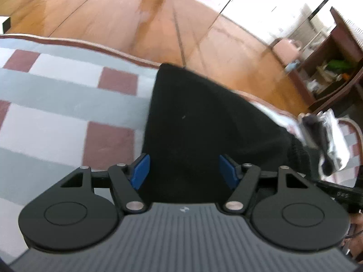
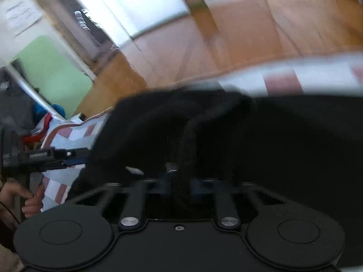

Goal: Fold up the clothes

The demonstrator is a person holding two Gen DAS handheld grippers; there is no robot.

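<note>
A black garment point(image 1: 204, 117) lies on a bed covered by a grey, white and maroon checked spread point(image 1: 68, 90), and reaches the bed's far edge. My left gripper point(image 1: 185, 170) hangs over the garment's near part. Its blue pads point(image 1: 140, 170) stand wide apart with the cloth spread between and under them, not pinched. In the blurred right wrist view my right gripper point(image 2: 180, 185) has its jaws nearly together, with a raised fold of the black garment point(image 2: 283, 136) caught between them. At that view's left edge the left gripper point(image 2: 68, 158) is held by a hand point(image 2: 29, 201).
Beyond the bed's far edge is a polished wooden floor point(image 1: 113, 11). A dark wooden shelf unit point(image 1: 335, 63) with small items and a pink object point(image 1: 285, 49) stand at the right. A green panel point(image 2: 52, 72) and piled clothes point(image 2: 43, 122) lie to the left.
</note>
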